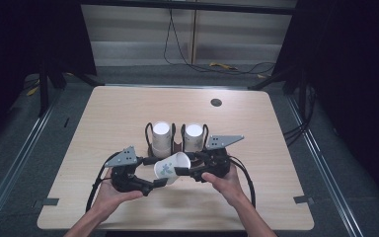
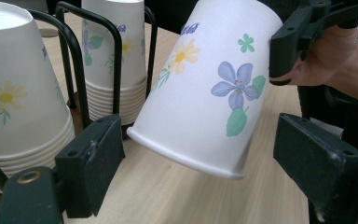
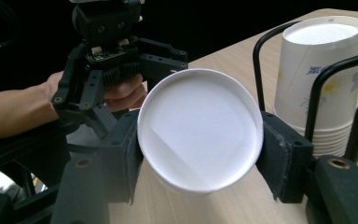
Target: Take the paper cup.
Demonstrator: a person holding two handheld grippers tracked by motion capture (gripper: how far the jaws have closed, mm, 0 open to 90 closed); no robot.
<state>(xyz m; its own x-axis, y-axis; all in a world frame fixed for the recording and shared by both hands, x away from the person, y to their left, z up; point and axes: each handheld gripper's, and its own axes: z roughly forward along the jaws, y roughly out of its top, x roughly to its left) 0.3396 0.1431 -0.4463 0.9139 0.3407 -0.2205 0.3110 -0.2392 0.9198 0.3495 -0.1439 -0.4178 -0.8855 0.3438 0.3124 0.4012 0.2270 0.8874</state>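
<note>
Paper cup, white with printed blue and yellow flowers (image 1: 170,169), sits just below the middle of the high view, tipped on its side above the pale wooden table (image 1: 128,118) with its base toward the right. In the right gripper view, the right gripper (image 3: 200,156) has its two black jaws pressed against the cup's base end, one on each side, holding it. In the left gripper view, the left gripper (image 2: 198,156) has its jaws spread wide on either side of the cup's rolled rim, with clear gaps and no contact. Judged from this, the step in hand is passing or steadying the cup between grippers; doing it well would mean closing the left jaws gently on the wall just behind the rim, since thin paper is likely to crumple, and loosening the right grip only once the left is firm. Just beyond the grippers, near the frame's centre, stand two stacks of matching upside-down paper cups (image 1: 161,138) inside a black wire holder (image 1: 149,134); the wire loops are close, so sideways or forward swings could snag them. Toward the lower edge and both sides of the high view the tabletop is bare, offering room to move. Farther up the frame lies a small dark round hole (image 1: 216,102) in the tabletop.
</note>
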